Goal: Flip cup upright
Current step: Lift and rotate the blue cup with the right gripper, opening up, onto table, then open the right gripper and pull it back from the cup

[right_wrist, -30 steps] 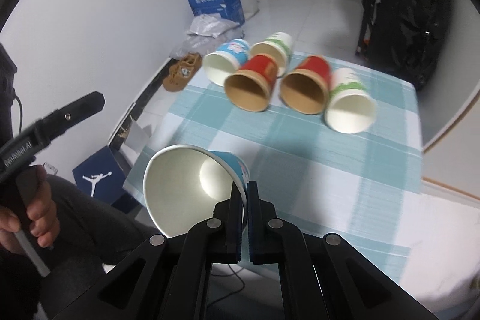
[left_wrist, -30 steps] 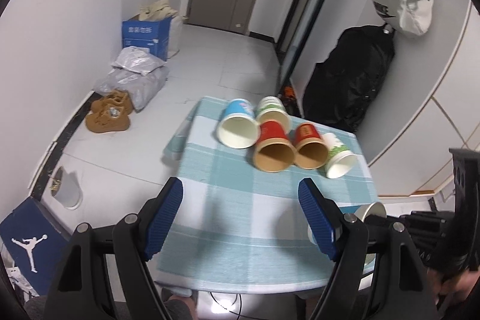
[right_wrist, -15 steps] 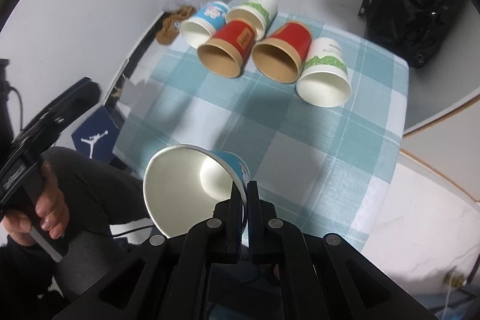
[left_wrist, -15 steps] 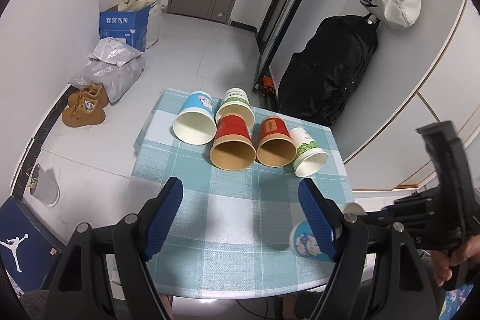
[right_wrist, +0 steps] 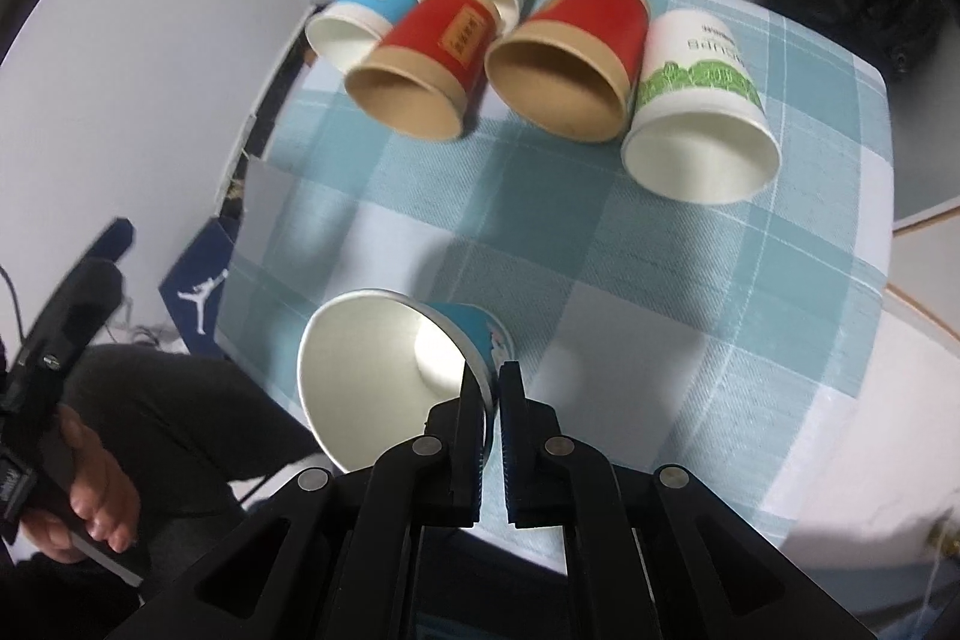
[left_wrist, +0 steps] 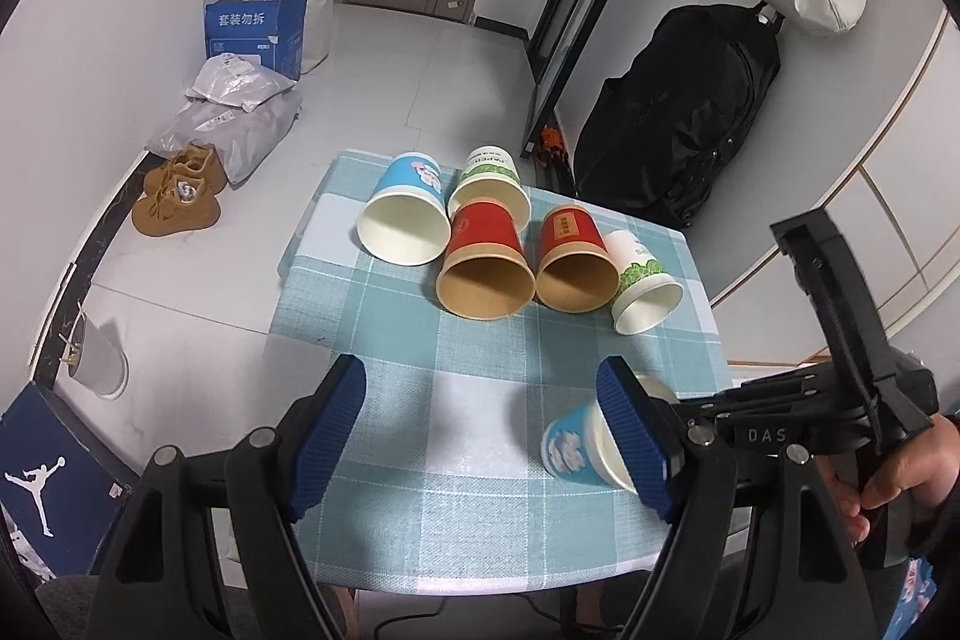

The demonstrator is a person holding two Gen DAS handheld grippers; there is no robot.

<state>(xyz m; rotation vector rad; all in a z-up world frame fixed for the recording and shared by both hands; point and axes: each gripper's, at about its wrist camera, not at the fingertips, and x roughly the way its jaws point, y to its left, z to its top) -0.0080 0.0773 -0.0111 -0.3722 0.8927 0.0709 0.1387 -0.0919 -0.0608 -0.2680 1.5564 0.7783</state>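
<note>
Over the near edge of a small table draped in a teal-and-white checked cloth (right_wrist: 690,280), the right gripper (right_wrist: 493,382) has its jaws pinched nearly together on the rim wall of a blue floral paper cup with a white interior (right_wrist: 384,376), held tilted, mouth toward the camera. Five more paper cups lie on their sides toward twelve o'clock, among them a red kraft-lined cup (right_wrist: 576,58). The left gripper (left_wrist: 480,436) hangs wide open and empty. Setting the base flat on the cloth before easing the pinch looks wise, as thin paper may crumple.
</note>
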